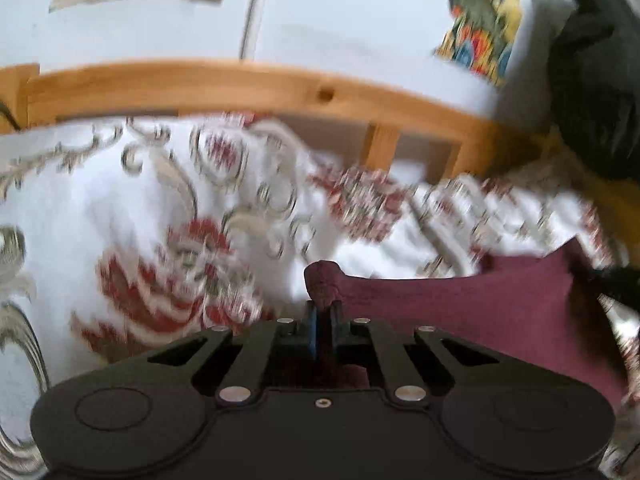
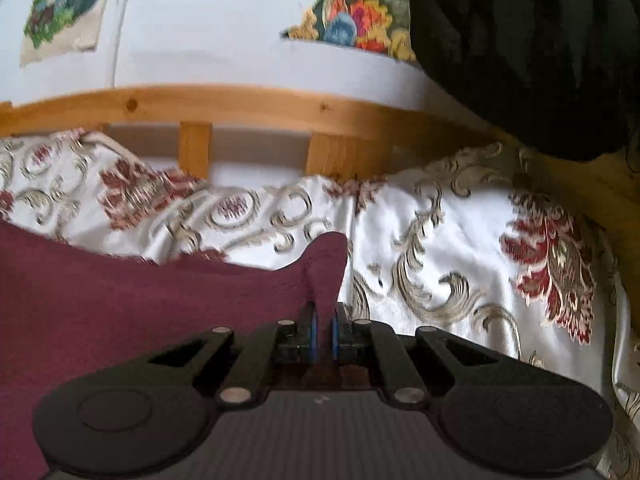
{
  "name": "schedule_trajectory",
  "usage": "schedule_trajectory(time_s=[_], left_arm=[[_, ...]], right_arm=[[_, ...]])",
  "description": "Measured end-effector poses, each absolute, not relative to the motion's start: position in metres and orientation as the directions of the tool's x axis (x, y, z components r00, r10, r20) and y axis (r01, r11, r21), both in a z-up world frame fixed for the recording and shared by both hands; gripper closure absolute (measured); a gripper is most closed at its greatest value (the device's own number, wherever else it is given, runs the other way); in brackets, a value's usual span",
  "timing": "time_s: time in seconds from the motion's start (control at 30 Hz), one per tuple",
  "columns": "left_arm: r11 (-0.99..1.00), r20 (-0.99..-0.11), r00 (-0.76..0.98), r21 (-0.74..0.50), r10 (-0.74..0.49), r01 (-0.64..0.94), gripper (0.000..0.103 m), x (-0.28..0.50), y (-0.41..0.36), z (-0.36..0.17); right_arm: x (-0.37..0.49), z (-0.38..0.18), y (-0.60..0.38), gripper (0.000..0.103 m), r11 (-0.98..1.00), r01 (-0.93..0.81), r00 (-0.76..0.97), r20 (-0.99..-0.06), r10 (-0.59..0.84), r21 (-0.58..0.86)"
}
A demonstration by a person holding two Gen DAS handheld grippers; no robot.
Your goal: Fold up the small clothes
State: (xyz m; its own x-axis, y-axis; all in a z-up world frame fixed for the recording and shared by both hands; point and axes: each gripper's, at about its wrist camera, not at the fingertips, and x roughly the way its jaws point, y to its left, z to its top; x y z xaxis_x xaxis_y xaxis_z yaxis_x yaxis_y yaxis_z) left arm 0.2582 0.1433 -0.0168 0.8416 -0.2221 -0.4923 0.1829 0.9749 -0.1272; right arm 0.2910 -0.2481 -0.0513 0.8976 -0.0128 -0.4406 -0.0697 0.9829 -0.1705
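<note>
A small maroon garment [image 1: 460, 304] is stretched over a white bedspread with red and grey floral print. In the left wrist view my left gripper [image 1: 323, 312] is shut on the garment's left corner, which bunches up above the blue pads. The cloth runs off to the right, where the dark tip of the other gripper [image 1: 616, 284] shows at its far corner. In the right wrist view my right gripper [image 2: 323, 320] is shut on the right corner of the maroon garment [image 2: 120, 296], which spreads away to the left. Both views are blurred.
The patterned bedspread [image 2: 440, 240] covers the bed. A wooden bed rail [image 1: 200, 84] with slats runs across behind it, in front of a white wall. A dark bulky mass [image 2: 520, 48] hangs at the upper right, beside a colourful patterned cloth [image 2: 352, 20].
</note>
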Motion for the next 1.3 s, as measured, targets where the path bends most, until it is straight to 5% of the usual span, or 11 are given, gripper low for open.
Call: schedule_trajectory(time_s=[0.13, 0.33, 0.4, 0.47, 0.53, 0.67, 1.03, 1.1, 1.3], left_arm=[[0.96, -0.475, 0.837, -0.191, -0.272, 0.204, 0.093, 0.256, 0.146, -0.022], [0.92, -0.494, 0.787, -0.314, -0.37, 0.235, 0.07, 0.25, 0.145, -0.022], [0.911, -0.507, 0.769, -0.336, -0.39, 0.24, 0.069, 0.24, 0.145, -0.022], [0.899, -0.528, 0.738, -0.355, -0.42, 0.257, 0.068, 0.222, 0.145, -0.023], [0.889, -0.559, 0.697, -0.364, -0.448, 0.279, 0.068, 0.202, 0.143, -0.026], [0.894, -0.639, 0.629, -0.365, -0.443, 0.259, 0.069, 0.177, 0.134, -0.037], [0.907, -0.733, 0.535, -0.357, -0.419, 0.221, 0.072, 0.175, 0.116, -0.064], [0.907, -0.731, 0.537, -0.362, -0.42, 0.216, 0.085, 0.172, 0.117, -0.059], [0.903, -0.702, 0.592, -0.414, -0.395, 0.113, 0.091, 0.151, 0.127, -0.055]], right_arm=[[0.296, -0.058, -0.256, 0.096, 0.985, -0.022, 0.885, -0.461, -0.061, -0.172], [0.301, -0.073, -0.277, 0.095, 0.996, 0.025, 0.828, -0.557, -0.066, -0.082], [0.298, -0.074, -0.28, 0.091, 0.998, 0.019, 0.832, -0.552, -0.049, -0.06], [0.293, -0.072, -0.281, 0.065, 0.999, 0.016, 0.834, -0.55, -0.039, -0.047], [0.285, -0.07, -0.28, 0.052, 1.0, 0.007, 0.843, -0.537, -0.022, -0.029], [0.271, -0.066, -0.273, 0.046, 1.0, -0.027, 0.854, -0.519, 0.016, -0.013], [0.247, -0.06, -0.258, 0.04, 0.992, -0.105, 0.861, -0.494, 0.123, 0.064], [0.246, -0.066, -0.257, 0.04, 0.991, -0.118, 0.851, -0.508, 0.131, 0.058], [0.25, -0.091, -0.257, 0.041, 0.994, -0.106, 0.82, -0.564, 0.095, 0.014]])
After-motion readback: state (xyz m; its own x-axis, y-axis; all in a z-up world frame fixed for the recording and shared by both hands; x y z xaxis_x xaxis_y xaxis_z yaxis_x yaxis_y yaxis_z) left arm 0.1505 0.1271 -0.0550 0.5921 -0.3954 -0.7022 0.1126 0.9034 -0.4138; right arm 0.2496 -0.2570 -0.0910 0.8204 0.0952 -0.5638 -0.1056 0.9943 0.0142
